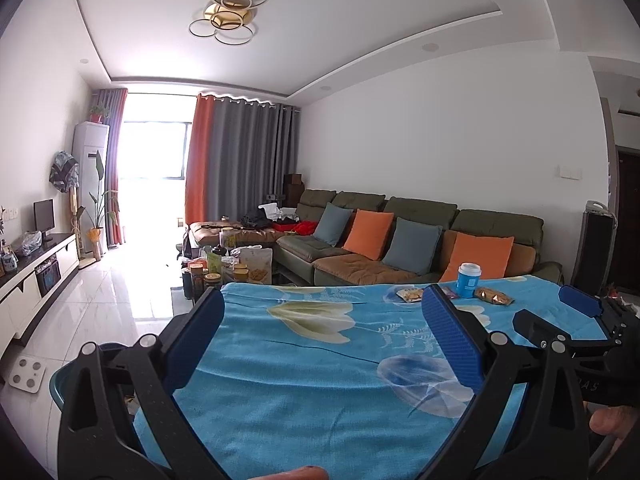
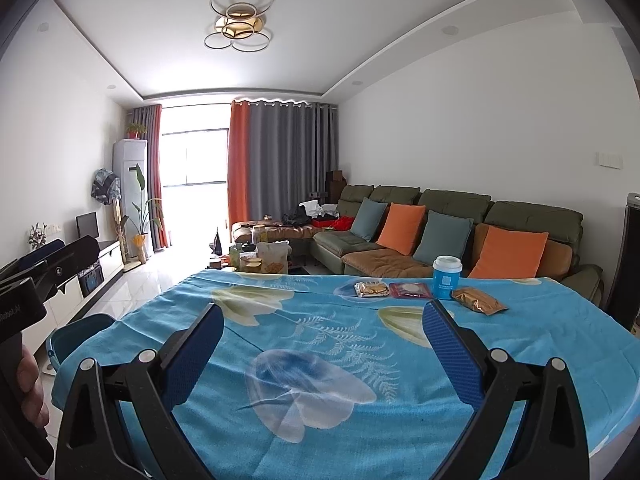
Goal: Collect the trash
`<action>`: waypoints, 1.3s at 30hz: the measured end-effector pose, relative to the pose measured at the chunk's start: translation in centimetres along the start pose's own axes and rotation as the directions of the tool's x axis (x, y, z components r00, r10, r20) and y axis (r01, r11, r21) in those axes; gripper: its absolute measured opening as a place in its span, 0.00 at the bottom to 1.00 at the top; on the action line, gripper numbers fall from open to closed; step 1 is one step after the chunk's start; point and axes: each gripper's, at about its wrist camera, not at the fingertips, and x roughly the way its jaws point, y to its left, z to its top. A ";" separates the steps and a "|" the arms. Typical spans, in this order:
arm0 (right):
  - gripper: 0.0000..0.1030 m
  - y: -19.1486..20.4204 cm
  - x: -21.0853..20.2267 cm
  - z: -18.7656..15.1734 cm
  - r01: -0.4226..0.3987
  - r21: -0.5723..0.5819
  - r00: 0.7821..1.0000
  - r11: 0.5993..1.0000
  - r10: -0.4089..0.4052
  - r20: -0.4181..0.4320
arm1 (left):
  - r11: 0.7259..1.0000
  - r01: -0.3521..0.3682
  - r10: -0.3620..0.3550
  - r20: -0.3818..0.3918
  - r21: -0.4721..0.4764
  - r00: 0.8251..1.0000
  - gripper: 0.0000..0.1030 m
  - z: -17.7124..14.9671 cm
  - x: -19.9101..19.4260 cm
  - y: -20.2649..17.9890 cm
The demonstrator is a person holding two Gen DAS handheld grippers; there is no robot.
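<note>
We hold L gripper [image 1: 323,306] & R gripper [image 2: 323,320] jaws apart, empty, over tablecloth [image 2: 280,420]; cup [image 2: 447,277], prob. snack wrappers [image 2: 478,300] far side.

Both wrist views low over table [image 1: 320,360], facing sofa [image 2: 440,232].

Matt printed cloth tablecloth [image 2: 320,320], glossy foil snack packet [image 2: 478,300], textured tool pads [image 2: 452,356], shiny tile floor [image 1: 100,300].

Bright blue floral tablecloth [image 2: 320,320]; blue, white-lidded cup [image 2: 447,278]; golden-brown snack packet [image 2: 478,300]; orange and grey-blue cushions [image 2: 400,228].
</note>
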 end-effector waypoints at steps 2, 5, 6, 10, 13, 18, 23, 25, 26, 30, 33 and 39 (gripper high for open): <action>0.93 0.0 0.0 0.0 -0.001 0.001 1.000 1.000 0.001 -0.001 | 1.000 0.006 -0.006 -0.002 0.000 1.000 0.95 -0.1 0.0 0.0; 0.93 0.0 0.0 0.0 0.000 0.000 1.000 1.000 0.000 0.001 | 1.000 0.013 -0.013 -0.009 -0.006 1.000 0.95 -0.2 0.2 0.0; 0.93 0.0 0.0 0.0 -0.001 0.000 1.000 1.000 0.001 0.001 | 1.000 0.014 -0.014 -0.007 -0.006 1.000 0.95 -0.3 0.2 0.0; 0.93 0.0 0.0 0.0 0.000 -0.001 1.000 1.000 0.000 -0.003 | 1.000 0.015 -0.015 -0.007 -0.004 1.000 0.95 -0.5 0.3 0.0; 0.93 0.1 0.1 -0.1 -0.001 -0.003 1.000 1.000 0.000 -0.009 | 1.000 0.016 -0.016 -0.011 -0.003 1.000 0.95 -0.6 0.3 -0.1; 0.93 0.1 0.0 -0.2 -0.001 -0.003 1.000 1.000 0.001 -0.010 | 1.000 0.018 -0.018 -0.015 -0.006 1.000 0.95 -0.7 0.3 0.0; 0.93 0.2 0.0 -0.3 -0.001 -0.004 1.000 1.000 0.001 -0.011 | 1.000 0.019 -0.019 -0.018 -0.002 1.000 0.95 -1.0 0.2 0.1; 0.93 0.2 0.1 -0.4 -0.001 -0.004 1.000 1.000 0.001 -0.017 | 1.000 0.019 -0.019 -0.020 0.001 1.000 0.95 -1.1 0.2 0.1; 0.93 0.2 0.1 -0.3 0.000 -0.003 1.000 1.000 0.000 -0.016 | 1.000 0.021 -0.021 -0.022 0.000 1.000 0.95 -1.2 0.3 0.1; 0.93 0.3 0.2 -0.4 -0.001 -0.003 1.000 1.000 0.001 -0.015 | 1.000 0.023 -0.023 -0.023 0.005 0.999 0.95 -1.3 0.4 0.0; 0.93 0.3 0.3 -0.4 -0.002 -0.004 1.000 1.000 0.002 -0.019 | 1.000 0.027 -0.027 -0.023 0.009 0.999 0.95 -1.4 0.4 -0.1; 0.93 0.3 0.3 -0.7 -0.003 0.002 1.000 1.000 0.003 -0.025 | 0.999 0.029 -0.029 -0.029 0.014 0.999 0.95 -1.6 0.4 -0.1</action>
